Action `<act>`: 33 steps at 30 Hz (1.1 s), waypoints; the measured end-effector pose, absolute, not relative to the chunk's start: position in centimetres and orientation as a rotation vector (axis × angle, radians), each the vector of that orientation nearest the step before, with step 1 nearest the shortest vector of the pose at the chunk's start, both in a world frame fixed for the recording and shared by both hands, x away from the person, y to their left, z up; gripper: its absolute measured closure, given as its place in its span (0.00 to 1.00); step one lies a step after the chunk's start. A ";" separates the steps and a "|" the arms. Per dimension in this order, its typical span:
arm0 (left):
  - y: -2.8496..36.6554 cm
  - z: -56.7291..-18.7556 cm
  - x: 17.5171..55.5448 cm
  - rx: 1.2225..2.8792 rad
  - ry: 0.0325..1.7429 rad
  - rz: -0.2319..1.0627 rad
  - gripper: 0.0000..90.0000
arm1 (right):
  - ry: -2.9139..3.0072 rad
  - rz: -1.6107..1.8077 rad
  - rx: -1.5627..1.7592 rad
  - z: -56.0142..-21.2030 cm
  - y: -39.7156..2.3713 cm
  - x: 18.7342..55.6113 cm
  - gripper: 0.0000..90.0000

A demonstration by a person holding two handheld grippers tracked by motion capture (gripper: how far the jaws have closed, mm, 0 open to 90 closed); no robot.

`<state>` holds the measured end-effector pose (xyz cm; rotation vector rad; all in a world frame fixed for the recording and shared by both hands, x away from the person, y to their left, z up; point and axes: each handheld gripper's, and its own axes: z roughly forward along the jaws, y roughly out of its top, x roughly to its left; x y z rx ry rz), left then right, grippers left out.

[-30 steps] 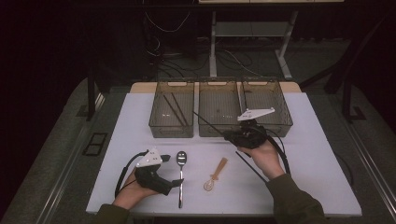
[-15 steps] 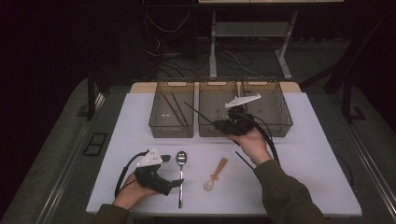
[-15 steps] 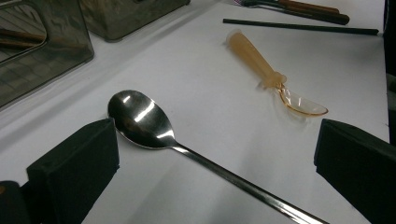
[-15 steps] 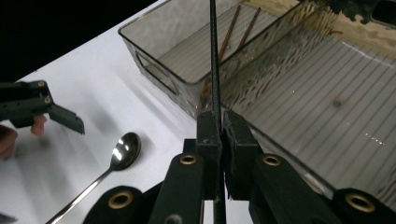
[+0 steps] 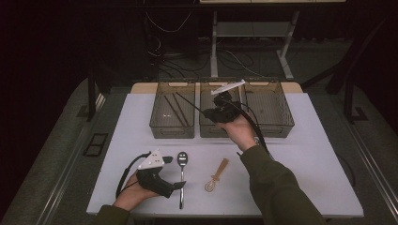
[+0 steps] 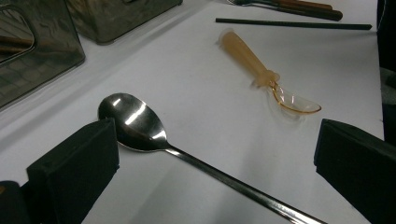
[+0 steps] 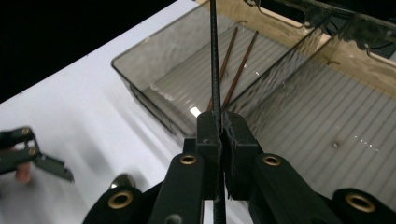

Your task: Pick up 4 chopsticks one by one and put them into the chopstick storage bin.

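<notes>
Fingers (image 7: 211, 135) of the right gripper (image 5: 220, 111) are pinched tight on a black chopstick (image 7: 214, 60), held at the frame's centre above the wall between the left bin (image 5: 162, 129) and the middle bin (image 5: 206, 131). A slip is possible: the stick is thin, gripped near one end, and its far tip could be caught on that wall. Two brown chopsticks (image 7: 236, 65) are already lying in the left bin. Lower left, the left gripper (image 5: 157, 178) is rested wide open on the bench (image 5: 309, 154), nothing held, beside a metal spoon (image 6: 135, 123) and an amber plastic spoon (image 6: 261, 70).
</notes>
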<state>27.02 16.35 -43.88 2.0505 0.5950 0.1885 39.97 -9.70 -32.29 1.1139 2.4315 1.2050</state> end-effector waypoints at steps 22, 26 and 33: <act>16.3 -43.8 26.9 2.020 0.598 0.164 0.00 | 2.429 1.106 1.220 -34.4 -3.2 45.7 0.95; 16.4 -43.8 27.0 2.025 0.590 0.169 0.00 | 2.423 1.095 1.255 -35.1 -2.2 46.6 0.95; 16.4 -43.7 27.0 2.022 0.590 0.162 0.00 | 2.425 1.072 1.278 -36.0 -0.4 47.8 0.95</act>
